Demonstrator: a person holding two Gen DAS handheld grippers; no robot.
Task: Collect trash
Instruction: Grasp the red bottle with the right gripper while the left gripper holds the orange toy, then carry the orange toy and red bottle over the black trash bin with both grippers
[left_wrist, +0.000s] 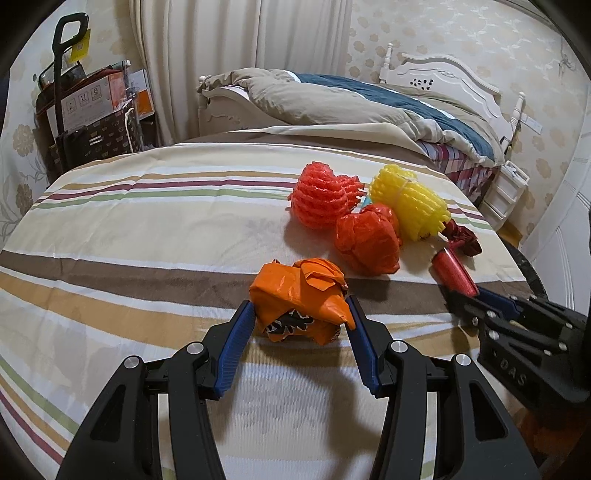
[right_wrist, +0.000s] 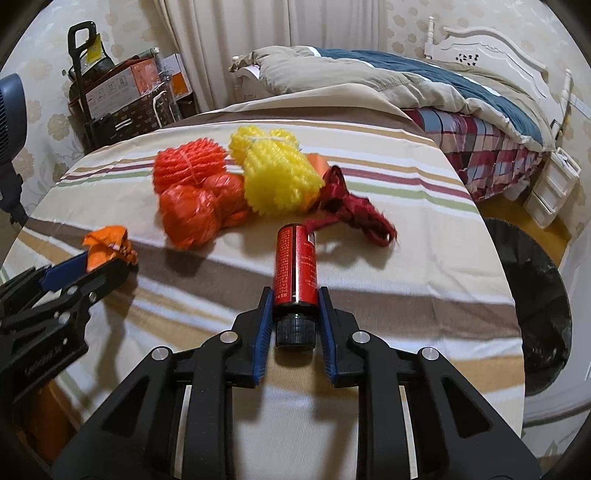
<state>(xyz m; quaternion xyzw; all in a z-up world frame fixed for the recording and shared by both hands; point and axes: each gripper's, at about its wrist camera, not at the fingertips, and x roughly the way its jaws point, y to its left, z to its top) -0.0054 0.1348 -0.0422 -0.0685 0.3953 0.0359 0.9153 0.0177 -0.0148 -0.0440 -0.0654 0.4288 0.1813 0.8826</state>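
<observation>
Near the striped surface's front edge (right_wrist: 369, 291), your right gripper (right_wrist: 295, 295) clamps the red bottle (right_wrist: 295, 266) at its capped end, and your left gripper (left_wrist: 301, 314) pinches the crumpled orange wrapper (left_wrist: 299, 299). Pickup looks done; next, lift both toward the dark bin (right_wrist: 535, 295) beside the right edge.

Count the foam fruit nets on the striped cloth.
2: the red foam net at the far side, and the yellow foam net right of it. Others may be hidden behind.

left wrist: close, angled down at striped table (left_wrist: 147, 229) | right wrist: same — both share its trash pile
</observation>
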